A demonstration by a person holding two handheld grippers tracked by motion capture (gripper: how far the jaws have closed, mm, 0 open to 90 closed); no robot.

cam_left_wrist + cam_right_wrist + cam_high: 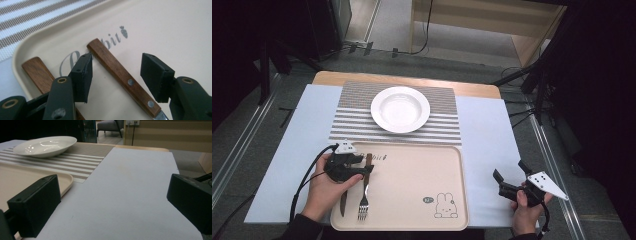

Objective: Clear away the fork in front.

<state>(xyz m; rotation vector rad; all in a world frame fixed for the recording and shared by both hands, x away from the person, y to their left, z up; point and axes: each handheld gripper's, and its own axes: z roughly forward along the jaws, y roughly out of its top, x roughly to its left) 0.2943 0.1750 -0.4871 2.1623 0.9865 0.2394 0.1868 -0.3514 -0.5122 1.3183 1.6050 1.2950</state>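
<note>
A fork (364,200) with a wooden handle (117,71) lies at the left of a beige rabbit-print tray (412,175). A knife (343,204) lies beside it, its wooden handle (37,72) nearer the tray's rim. My left gripper (364,165) hangs low over the tray and is open. Its jaws straddle the fork's handle, with a gap on each side between pad and wood. My right gripper (510,170) is open with nothing between its jaws (112,202), and it stands over the pale table cover to the right of the tray.
A white deep plate (400,109) sits on a striped placemat (352,125) beyond the tray. The pale cover (487,130) spreads across the table. Cables and dark stands surround the table on the floor.
</note>
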